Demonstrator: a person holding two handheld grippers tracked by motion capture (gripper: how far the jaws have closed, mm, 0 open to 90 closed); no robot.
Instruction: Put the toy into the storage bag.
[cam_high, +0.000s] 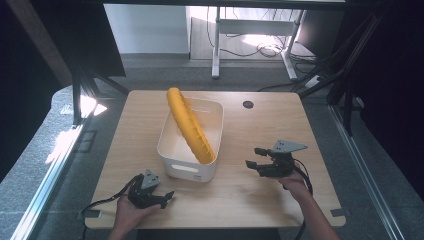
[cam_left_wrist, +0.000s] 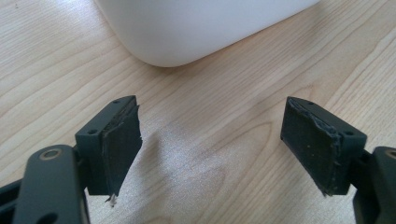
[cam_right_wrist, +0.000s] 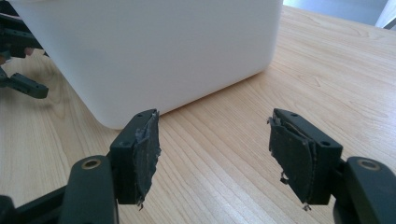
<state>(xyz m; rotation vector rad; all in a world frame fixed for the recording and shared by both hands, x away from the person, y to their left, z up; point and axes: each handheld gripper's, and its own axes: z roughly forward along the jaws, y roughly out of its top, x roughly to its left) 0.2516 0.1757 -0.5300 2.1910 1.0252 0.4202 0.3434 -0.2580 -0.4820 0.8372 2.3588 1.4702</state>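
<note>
A white bin (cam_high: 170, 148) stands mid-table, and a long yellow ridged piece (cam_high: 189, 124) leans in it, its top end sticking out over the far rim. My left gripper (cam_high: 165, 196) rests near the front edge, just left of the bin's near corner, open and empty. My right gripper (cam_high: 253, 163) is to the right of the bin, open with nothing between its jaws, pointing at the bin's side. The left gripper view shows the bin's rounded corner (cam_left_wrist: 187, 32) beyond the left gripper (cam_left_wrist: 212, 149). In the right gripper view, the bin's wall (cam_right_wrist: 149, 51) fills the space ahead of the right gripper (cam_right_wrist: 215, 156).
The wooden table (cam_high: 240, 195) has a round cable hole (cam_high: 248, 104) at the far right. Black frame legs stand at both sides, and a desk with cables sits on the floor beyond. In the right gripper view the other gripper (cam_right_wrist: 18, 81) shows at far left.
</note>
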